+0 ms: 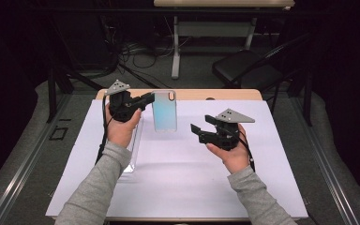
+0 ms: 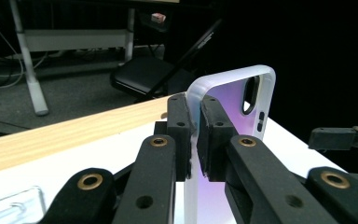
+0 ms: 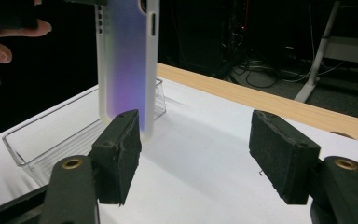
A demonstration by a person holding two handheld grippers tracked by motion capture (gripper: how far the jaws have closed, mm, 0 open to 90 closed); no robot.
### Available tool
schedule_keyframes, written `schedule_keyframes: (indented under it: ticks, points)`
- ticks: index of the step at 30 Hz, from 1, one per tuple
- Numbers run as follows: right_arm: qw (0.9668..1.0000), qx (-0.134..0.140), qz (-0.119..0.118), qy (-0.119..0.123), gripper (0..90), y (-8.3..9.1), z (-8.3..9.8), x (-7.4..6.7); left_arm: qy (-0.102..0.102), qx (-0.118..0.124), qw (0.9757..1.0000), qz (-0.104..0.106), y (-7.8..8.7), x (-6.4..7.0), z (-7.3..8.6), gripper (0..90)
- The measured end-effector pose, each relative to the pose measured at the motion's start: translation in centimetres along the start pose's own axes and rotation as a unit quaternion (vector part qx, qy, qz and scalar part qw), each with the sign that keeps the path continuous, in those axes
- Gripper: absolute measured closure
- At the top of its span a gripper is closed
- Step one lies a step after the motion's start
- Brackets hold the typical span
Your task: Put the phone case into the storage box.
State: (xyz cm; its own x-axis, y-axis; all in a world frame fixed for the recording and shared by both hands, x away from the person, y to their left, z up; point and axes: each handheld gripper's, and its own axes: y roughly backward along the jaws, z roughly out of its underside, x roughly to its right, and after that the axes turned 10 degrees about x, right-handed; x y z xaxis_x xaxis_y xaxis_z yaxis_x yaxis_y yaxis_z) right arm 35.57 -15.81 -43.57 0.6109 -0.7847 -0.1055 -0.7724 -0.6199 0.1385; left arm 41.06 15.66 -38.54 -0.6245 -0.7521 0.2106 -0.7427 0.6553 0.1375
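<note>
A translucent phone case (image 1: 164,112) with a blue-to-purple tint hangs upright above the white sheet. My left gripper (image 1: 149,98) is shut on its long edge near the camera cut-out. In the left gripper view the two pads (image 2: 180,133) pinch the case's white rim (image 2: 233,100) between them. My right gripper (image 1: 201,124) stands to the right of the case, apart from it, pointing left. Its jaws are open with nothing between them (image 3: 193,161). In the right gripper view the case (image 3: 126,60) hangs beyond the left pad (image 3: 119,154).
A clear plastic tray (image 1: 136,140) lies on the white sheet (image 1: 178,178) under my left forearm, also seen behind the case (image 3: 42,135). The wooden table edge (image 1: 225,94) runs along the back. A black chair (image 1: 246,68) and a desk's legs stand beyond it.
</note>
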Motion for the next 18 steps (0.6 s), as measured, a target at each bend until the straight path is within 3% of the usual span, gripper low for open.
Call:
schedule_keyframes:
  ticks: [18]
  points:
    - [0.9998, -0.006, 0.017, 0.013, 21.7, -0.2, 0.2, 0.3, -0.002, 0.012, 0.9992, -0.038, 2.0, -4.0, -1.4, 84.1]
